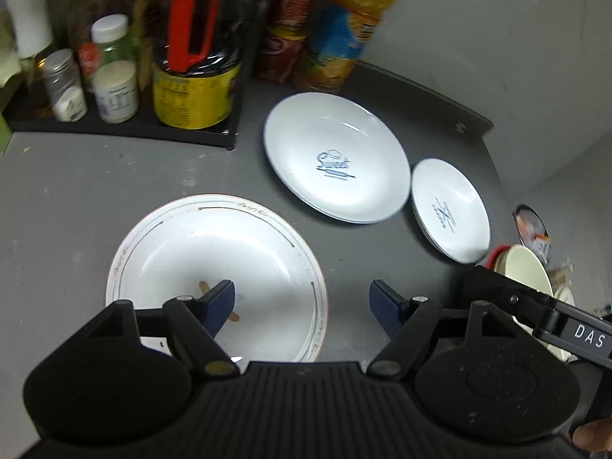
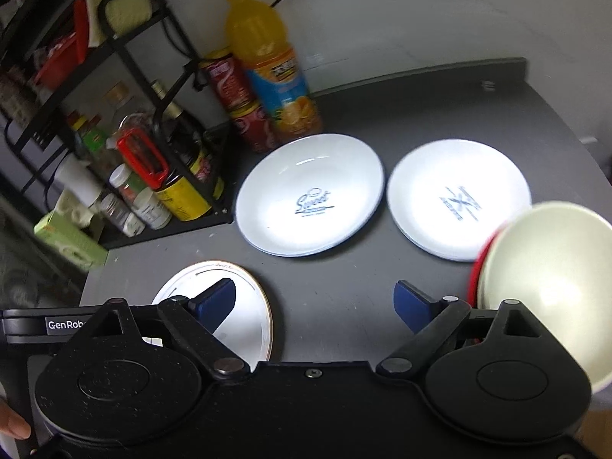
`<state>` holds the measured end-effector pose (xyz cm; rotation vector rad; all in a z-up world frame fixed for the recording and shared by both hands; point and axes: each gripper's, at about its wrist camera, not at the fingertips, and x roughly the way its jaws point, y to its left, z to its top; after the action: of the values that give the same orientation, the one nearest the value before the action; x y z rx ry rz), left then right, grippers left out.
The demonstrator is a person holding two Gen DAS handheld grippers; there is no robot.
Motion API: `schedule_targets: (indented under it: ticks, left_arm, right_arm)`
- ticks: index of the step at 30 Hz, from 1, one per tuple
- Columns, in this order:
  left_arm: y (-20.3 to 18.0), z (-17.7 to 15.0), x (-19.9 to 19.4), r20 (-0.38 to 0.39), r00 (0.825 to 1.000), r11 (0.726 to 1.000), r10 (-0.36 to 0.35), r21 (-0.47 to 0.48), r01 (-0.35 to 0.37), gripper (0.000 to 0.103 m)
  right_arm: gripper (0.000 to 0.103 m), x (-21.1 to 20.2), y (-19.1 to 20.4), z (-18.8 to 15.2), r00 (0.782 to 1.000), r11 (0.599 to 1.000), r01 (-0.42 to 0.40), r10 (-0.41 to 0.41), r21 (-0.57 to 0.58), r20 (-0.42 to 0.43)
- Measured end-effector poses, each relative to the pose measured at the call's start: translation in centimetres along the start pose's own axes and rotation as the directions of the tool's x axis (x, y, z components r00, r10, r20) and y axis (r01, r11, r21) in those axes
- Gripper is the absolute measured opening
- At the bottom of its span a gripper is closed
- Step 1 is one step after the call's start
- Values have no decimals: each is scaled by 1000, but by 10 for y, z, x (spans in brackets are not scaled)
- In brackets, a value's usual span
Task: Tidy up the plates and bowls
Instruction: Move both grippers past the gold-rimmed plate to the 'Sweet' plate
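Your left gripper (image 1: 302,298) hangs over the near part of the grey counter (image 1: 95,176), jaws wide w/ nothing between them; one blue pad sits above the gold-rimmed bowl (image 1: 229,252), the other above bare counter, no contact visible. That bowl is white, deep, w/ a thin gold rim line, faint script on the lip and a small brown mark at the bottom; it's nearest the front edge, left of the other dishes. Your right gripper (image 2: 315,298) is also spread wide & empty, over bare counter btwn the gold-rimmed bowl and the cream bowl (image 2: 547,267). The cream bowl is at the right side, tilted toward the right wrist cam, pale inside w/ a red outer wall showing at its left rim; can't tell what it rests on. Toward the back edge sit two white stacks side by side, close but apart: the "Sweet" plates (image 2: 310,195), larger, shallow, blue logo in the centre, thin blue rim, at least two stacked; and right of them the small plates (image 2: 457,199), w/ a crossed blue mark, also stacked. Behind the "Sweet" plates, by the wall, stand an orange juice bottle (image 2: 267,65) & red cans (image 2: 237,99). A black rack (image 2: 126,53) of jars and bottles fills the back-left corner.
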<state>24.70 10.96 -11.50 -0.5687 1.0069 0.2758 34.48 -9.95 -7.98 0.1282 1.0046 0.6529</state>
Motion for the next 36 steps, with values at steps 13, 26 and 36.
schedule_targets:
  ticks: [13,26,36]
  left_arm:
    - [-5,7,4,48,996,984,77,-162,-68,76]
    - [-20,15,9,86,988,952,131,-289,-101,76]
    - [-23,26,29,94,983,914,158,-391,-110,76]
  right_arm:
    - [93,27,-4,39,991,982,-114,101,-148,-91]
    - [94,49,-21,68,977,960,-178,146,-214,-157]
    - [94,74,-35,92,969,952,-196,151,-235,-197]
